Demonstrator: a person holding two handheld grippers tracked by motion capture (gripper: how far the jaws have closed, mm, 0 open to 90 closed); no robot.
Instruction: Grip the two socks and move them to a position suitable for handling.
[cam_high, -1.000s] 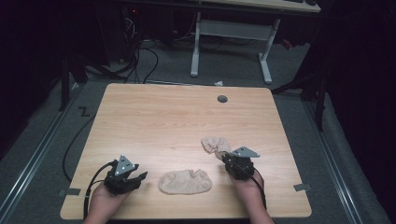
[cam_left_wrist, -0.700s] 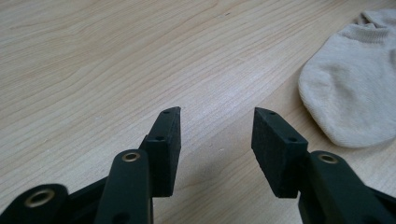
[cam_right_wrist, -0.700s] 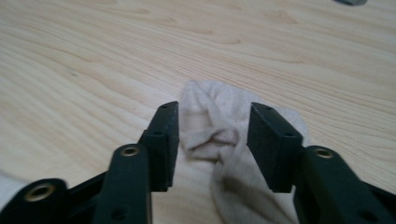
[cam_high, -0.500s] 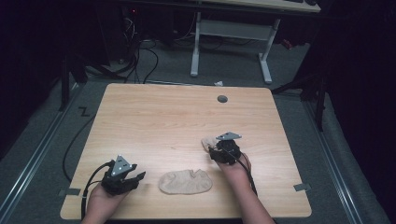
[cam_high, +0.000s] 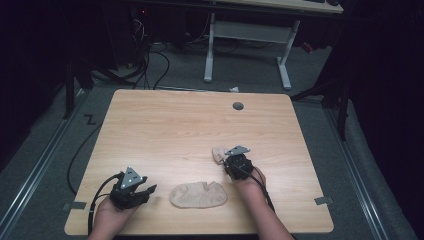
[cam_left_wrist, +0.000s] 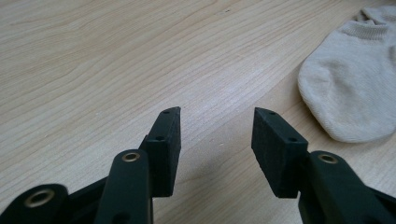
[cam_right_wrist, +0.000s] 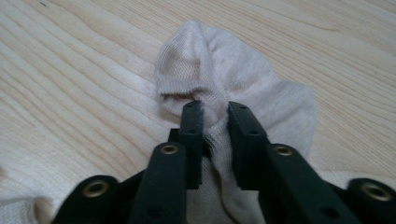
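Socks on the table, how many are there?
2. One sock lies flat near the table's front edge, between the two hands. The other sock is bunched farther back, pinched in the right claw. Nothing suggests a hidden third.

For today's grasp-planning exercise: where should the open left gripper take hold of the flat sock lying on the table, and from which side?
Probably the flat sock's rounded end nearest the left gripper, approached low from the person's left. It lies flat on the table, and that edge faces the open jaws.
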